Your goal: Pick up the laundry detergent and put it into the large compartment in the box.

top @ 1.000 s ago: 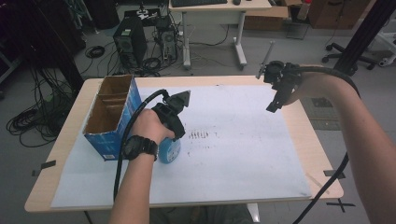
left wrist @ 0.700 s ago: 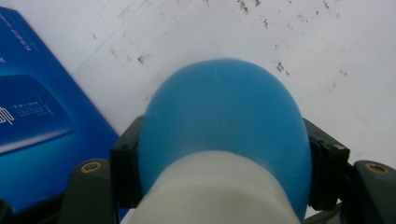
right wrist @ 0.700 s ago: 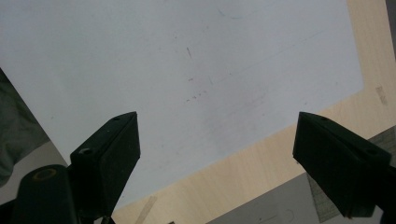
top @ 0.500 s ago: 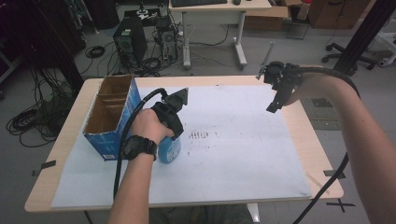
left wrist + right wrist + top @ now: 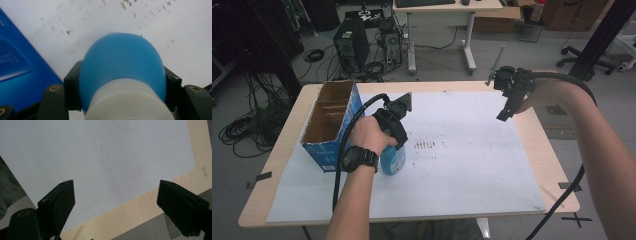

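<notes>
– Hands first, then. What is the near one doing?

– The person's left hand point(image 5: 364, 135), the one with the black watch point(image 5: 359, 159), holds the left gripper point(image 5: 393, 150) low over the table. Its two black jaws are squeezed in on a blue bottle point(image 5: 393, 159) with a white part at one end.

– How tight is the squeeze?

– In the left gripper view the blue bottle point(image 5: 122, 72) sits right between the jaws, and both jaws press on its sides. The jaws are only as far apart as the bottle is wide.

– Where is the bottle?

– On the white sheet point(image 5: 472, 165) that covers most of the wooden table point(image 5: 287, 135). It is just beside the blue cardboard box point(image 5: 329, 127), on the box's right side. I cannot tell if the bottle touches the box. There are little dark marks point(image 5: 426, 145) on the sheet near the bottle.

– And the box?

– It is open on top, brown inside, with walls that split it into parts. It stands at the left side of the table.

– What about the other hand?

– The right gripper point(image 5: 507, 107) is farther back, on the right, up in the air above the table's edge. It is well apart from the bottle. In the right gripper view its jaws stand wide open with nothing between them, just the white sheet point(image 5: 105, 157) and a strip of wooden table point(image 5: 140, 210) below.

– And past the table?

– Computer towers point(image 5: 348, 45) and cables on the floor, and a desk point(image 5: 447, 7) behind them.
</notes>
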